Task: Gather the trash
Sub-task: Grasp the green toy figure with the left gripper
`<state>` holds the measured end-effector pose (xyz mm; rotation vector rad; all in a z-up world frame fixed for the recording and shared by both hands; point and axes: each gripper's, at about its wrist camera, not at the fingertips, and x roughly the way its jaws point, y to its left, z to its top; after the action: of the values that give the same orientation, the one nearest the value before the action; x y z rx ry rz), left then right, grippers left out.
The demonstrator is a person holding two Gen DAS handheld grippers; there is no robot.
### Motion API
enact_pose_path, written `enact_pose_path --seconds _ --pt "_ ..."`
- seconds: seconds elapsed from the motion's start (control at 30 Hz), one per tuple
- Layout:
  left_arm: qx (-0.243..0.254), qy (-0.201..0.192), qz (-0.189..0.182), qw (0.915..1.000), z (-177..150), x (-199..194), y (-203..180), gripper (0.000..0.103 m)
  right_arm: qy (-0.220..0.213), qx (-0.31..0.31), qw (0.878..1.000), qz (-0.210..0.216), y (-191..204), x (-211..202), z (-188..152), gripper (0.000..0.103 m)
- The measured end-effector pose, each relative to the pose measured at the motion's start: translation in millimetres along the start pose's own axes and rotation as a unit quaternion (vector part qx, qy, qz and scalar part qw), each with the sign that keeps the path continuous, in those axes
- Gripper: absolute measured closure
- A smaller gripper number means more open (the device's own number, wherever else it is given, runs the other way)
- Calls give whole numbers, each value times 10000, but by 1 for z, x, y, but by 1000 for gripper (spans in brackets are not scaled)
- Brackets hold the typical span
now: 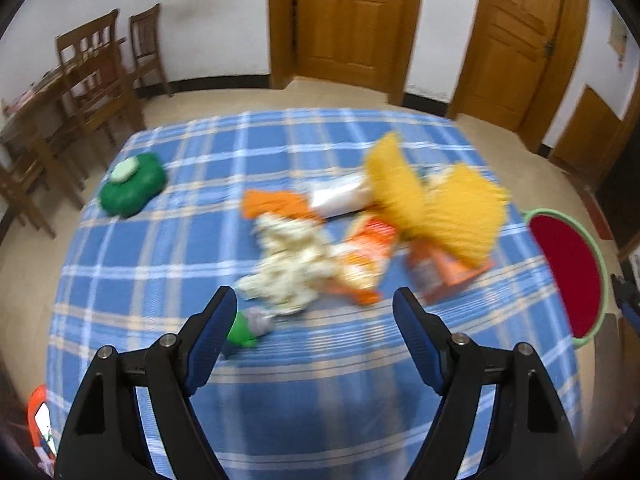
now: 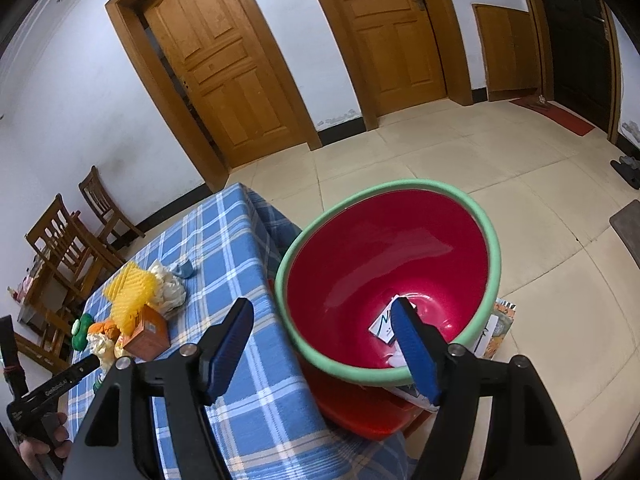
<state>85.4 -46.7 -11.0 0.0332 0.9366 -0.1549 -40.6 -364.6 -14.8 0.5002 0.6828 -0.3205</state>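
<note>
Basin [image 2: 494,248]: red, green-rimmed, beside table edge; holds one white card [image 2: 383,322].
Trash pile [image 1: 320,248]: wrappers, crumpled tissue, orange box; uncollected on checked cloth [image 1: 160,240].
Left gripper [image 1: 314,300]: spread, empty, facing pile.
Right gripper [image 2: 322,310]: spread, empty, over basin.
Progress: early; most remains.

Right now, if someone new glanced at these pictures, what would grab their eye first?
Probably the big red basin with a green rim beside the table, scraps of paper in its bottom. Next, the bright heap of litter on the blue checked tablecloth: yellow mesh pieces, an orange carton, crumpled tissue.
</note>
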Motion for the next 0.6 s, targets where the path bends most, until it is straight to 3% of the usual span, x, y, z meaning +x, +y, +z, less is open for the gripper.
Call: enact_pose_path --seconds 0.23,0.6 --pt "-198 317 202 9991 -11 20 41 23 188 -95 9998 48 10 5 -6 30" --pt "-190 579 160 9980 -20 41 54 23 388 -283 9988 80 29 11 -14 29"
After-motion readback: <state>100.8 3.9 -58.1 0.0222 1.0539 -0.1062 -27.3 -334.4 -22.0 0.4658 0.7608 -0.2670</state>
